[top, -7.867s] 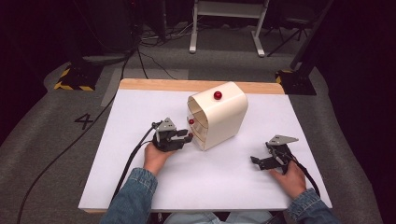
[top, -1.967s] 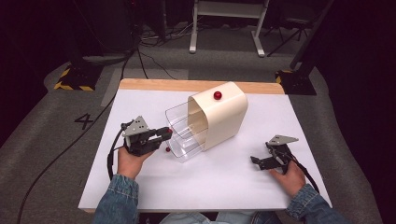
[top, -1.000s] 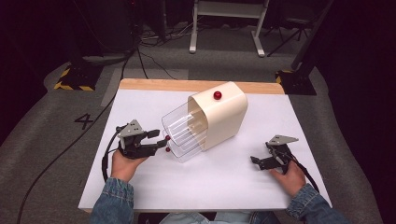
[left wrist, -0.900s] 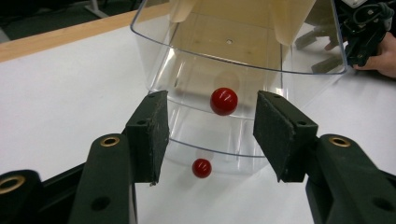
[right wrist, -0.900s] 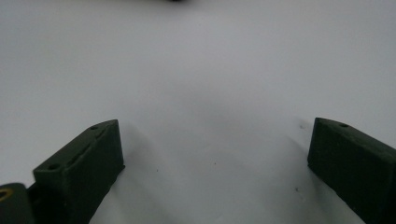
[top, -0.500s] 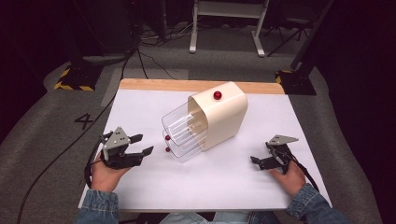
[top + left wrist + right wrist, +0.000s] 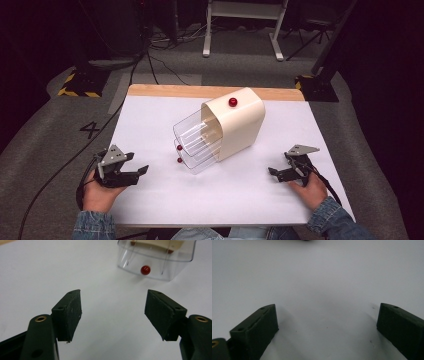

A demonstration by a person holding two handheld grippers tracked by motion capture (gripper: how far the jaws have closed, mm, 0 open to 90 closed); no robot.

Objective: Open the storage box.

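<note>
1. Nearest the person, at the front left corner of the white worktop [image 7: 240,200], the left gripper [image 7: 134,172] sat in the left hand [image 7: 97,192] with its jaws spread wide and nothing between them; the left gripper view showed the same wide gap over bare white surface.
2. Toward the front right edge, the right gripper [image 7: 276,172] rested in the right hand [image 7: 310,187], jaws likewise wide apart and empty, well apart from the drawer unit.
3. At the middle of the worktop stood a cream drawer unit [image 7: 240,122], set at an angle to the edges, with a red knob [image 7: 232,102] on its top face.
4. Two clear drawers [image 7: 197,142], one above the other, were pulled out of its front toward the left gripper; each carried a small red knob [image 7: 179,148] at its front. Both looked empty, as far as the clear walls allowed me to judge.
5. From the left gripper view, the lower clear drawer [image 7: 156,258] lay ahead of the jaws, apart from them, its red knob facing the camera.
6. Beyond the worktop's left edge, a "4" [image 7: 90,130] was marked on the grey floor [image 7: 50,135]. No other writing could be read.
</note>
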